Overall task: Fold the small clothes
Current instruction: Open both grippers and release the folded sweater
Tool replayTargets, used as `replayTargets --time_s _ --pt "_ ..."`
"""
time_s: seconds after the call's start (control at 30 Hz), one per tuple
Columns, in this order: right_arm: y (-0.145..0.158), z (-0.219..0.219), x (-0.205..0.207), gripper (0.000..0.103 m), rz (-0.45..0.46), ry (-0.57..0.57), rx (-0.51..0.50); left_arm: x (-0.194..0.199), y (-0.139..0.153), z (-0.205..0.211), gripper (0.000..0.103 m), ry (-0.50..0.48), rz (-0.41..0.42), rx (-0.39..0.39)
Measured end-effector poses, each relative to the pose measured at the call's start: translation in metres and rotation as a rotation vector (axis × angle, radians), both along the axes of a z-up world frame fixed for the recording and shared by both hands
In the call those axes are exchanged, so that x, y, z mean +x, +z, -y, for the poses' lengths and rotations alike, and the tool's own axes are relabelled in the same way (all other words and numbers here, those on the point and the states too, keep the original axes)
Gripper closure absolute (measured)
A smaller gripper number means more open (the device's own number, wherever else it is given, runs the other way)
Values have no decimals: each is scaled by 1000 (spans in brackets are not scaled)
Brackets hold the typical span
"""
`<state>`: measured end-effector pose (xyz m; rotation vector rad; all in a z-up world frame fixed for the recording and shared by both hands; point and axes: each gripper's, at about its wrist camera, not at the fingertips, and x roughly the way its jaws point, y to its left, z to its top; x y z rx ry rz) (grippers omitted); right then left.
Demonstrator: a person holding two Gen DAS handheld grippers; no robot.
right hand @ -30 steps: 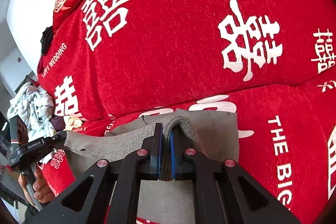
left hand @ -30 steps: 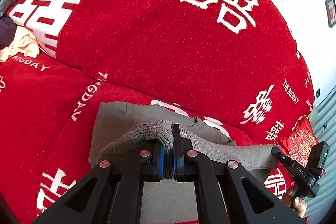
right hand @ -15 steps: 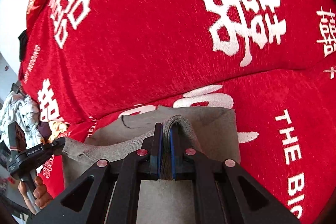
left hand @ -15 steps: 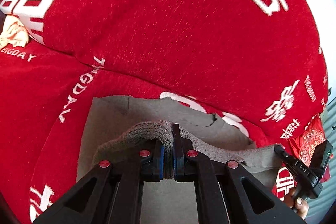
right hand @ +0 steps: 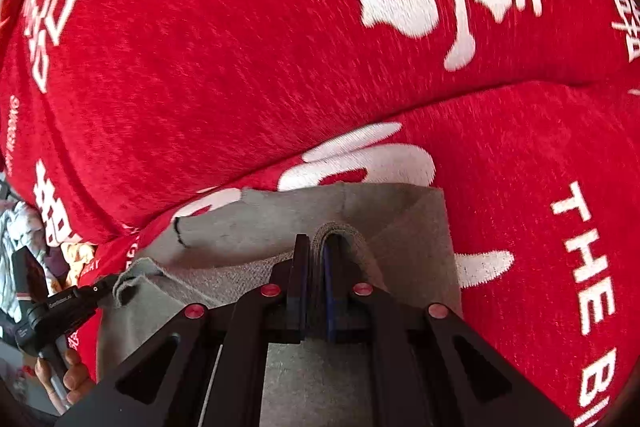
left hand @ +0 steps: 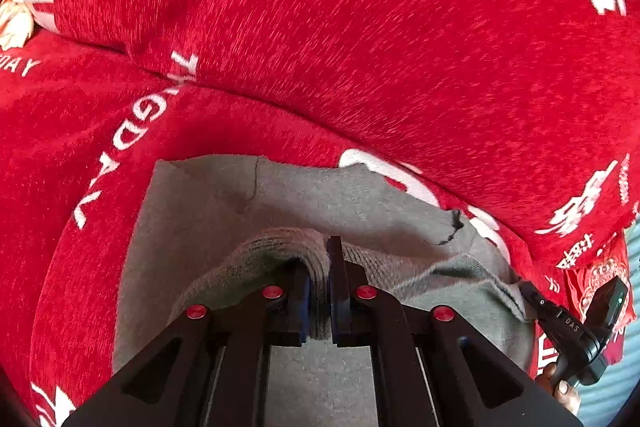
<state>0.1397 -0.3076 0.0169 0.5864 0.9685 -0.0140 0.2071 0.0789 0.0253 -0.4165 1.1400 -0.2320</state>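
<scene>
A small grey garment point(left hand: 224, 211) lies on a red sofa seat; it also shows in the right wrist view point(right hand: 260, 223). My left gripper point(left hand: 319, 275) is shut on the garment's near edge, with a fold of knit cloth pinched between its pads. My right gripper point(right hand: 318, 267) is shut on the same edge further right. The held edge hangs taut between the two grippers, above the part that lies flat. The right gripper shows at the lower right of the left view point(left hand: 568, 323), the left gripper at the lower left of the right view point(right hand: 68, 303).
The red sofa backrest point(left hand: 360, 27) with white characters rises just behind the garment. The seat cover point(right hand: 560, 167) carries white lettering. A pile of other clothes point(right hand: 16, 247) lies at the far left. A red cushion point(left hand: 600, 279) sits at the right.
Both grippers have carried the held edge forward over the flat part of the garment, toward the backrest. The garment's far edge and the backrest now look closer.
</scene>
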Motion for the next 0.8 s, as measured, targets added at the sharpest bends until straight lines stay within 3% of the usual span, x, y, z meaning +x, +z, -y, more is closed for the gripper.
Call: replayTargets --time_s 0.2,0.27,0.3,0.33,0.5,0.63,0.7,0.8 --pt "-9 14 3 83 -20 -26 127 8 -16 -11 95 20 -93 -95" --pt "-1 20 -1 64 -3 -53 131 9 -17 -16 95 24 -110 -133" --pt "2 21 -4 44 7 -62 125 9 -16 -17 95 24 -116 -148" --pt "8 23 -7 31 23 -80 107 9 -15 -19 95 20 -123 -168" --pt "27 19 -23 29 47 -65 59 8 -2 -27 95 1 -143 -249" --pt "31 2 -34 29 48 -12 -1 5 1 -25 95 0 -175 -251" --pt "32 -9 -41 29 55 14 -18 -4 16 -25 96 -14 -44 -262" --pt "31 -23 -50 29 59 60 -52 -12 27 -28 95 27 22 -223"
